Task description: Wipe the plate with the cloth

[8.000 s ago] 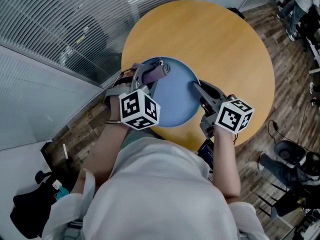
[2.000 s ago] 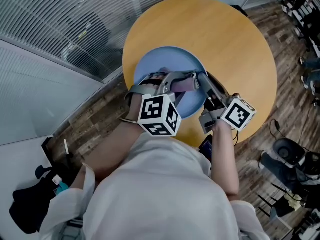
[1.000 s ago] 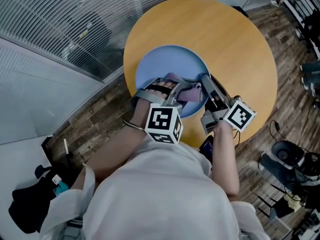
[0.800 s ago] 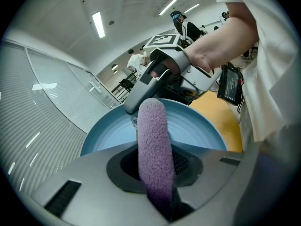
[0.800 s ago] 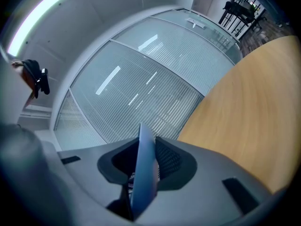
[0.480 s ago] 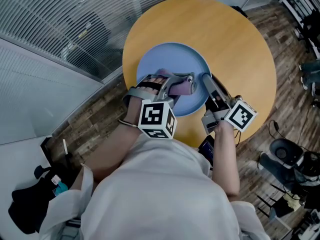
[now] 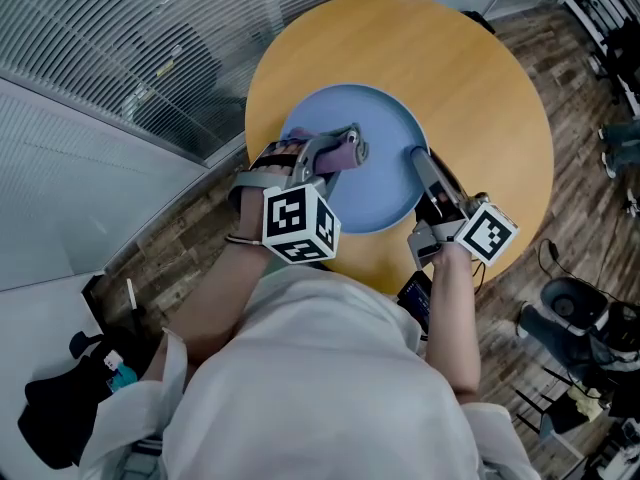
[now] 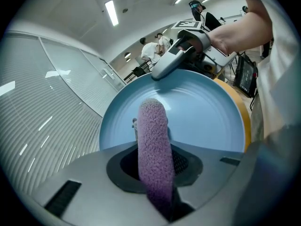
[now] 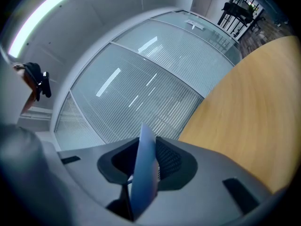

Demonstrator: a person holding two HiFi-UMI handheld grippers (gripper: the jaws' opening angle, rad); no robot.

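Observation:
A round blue plate (image 7: 375, 183) lies on the near side of the wooden table (image 7: 470, 78). My left gripper (image 7: 347, 148) is shut on a rolled purple cloth (image 7: 338, 155) and presses it onto the plate's left part. In the left gripper view the cloth (image 8: 152, 140) sticks out between the jaws over the plate (image 8: 207, 114). My right gripper (image 7: 415, 158) is shut on the plate's right rim. In the right gripper view the plate's edge (image 9: 145, 166) stands upright between the pads. The left gripper view also shows the right gripper (image 8: 169, 64) at the plate's far rim.
A glass wall with blinds (image 7: 150, 58) runs along the left of the table. Wood floor (image 7: 590, 168) surrounds it. A black bag (image 7: 60, 418) lies on the floor at the lower left. Chairs and gear (image 7: 590, 328) stand at the right.
My left gripper has slid the cloth across the plate, from near the right gripper toward the plate's left side. The right gripper and the plate have stayed put.

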